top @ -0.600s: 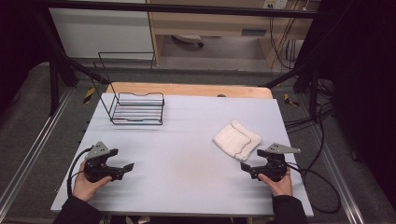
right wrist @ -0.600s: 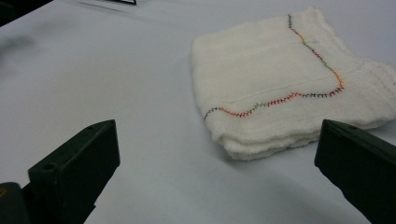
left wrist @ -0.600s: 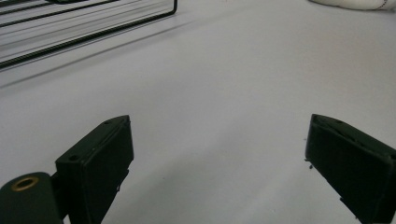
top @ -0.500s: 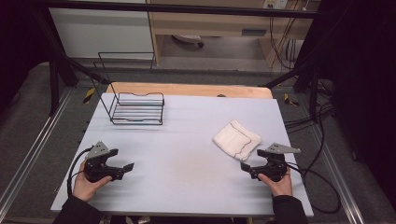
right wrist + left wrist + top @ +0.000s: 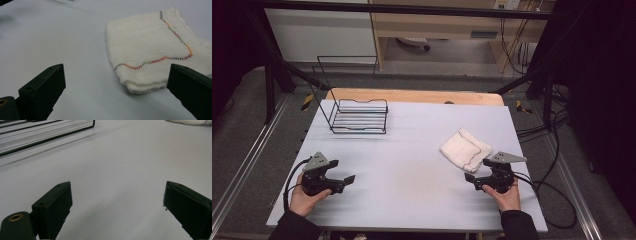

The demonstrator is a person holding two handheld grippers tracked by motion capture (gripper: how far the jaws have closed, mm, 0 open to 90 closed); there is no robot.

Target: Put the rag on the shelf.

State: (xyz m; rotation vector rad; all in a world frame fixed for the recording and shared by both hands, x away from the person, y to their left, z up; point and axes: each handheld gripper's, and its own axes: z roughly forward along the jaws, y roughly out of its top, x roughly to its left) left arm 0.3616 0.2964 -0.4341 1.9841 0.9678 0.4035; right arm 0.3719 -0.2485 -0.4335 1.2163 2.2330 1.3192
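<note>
One folded white cloth point(image 5: 465, 149) lies on the right half of the table point(image 5: 412, 150), just beyond the right gripper point(image 5: 472, 178). One black wire basket point(image 5: 360, 116) stands at the far left. The right gripper view reveals the cloth's wavy multicoloured stitching; its right edge is cut off there. In the left gripper view the basket is blurred and cropped. The left gripper point(image 5: 346, 181) rests near left. Both grippers' jaws stand apart, holding nothing.

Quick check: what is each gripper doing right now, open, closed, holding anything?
Left gripper: open, nothing between its fingers, bare table below.
Right gripper: open, holding nothing; the folded white cloth lies just ahead, untouched.
</note>
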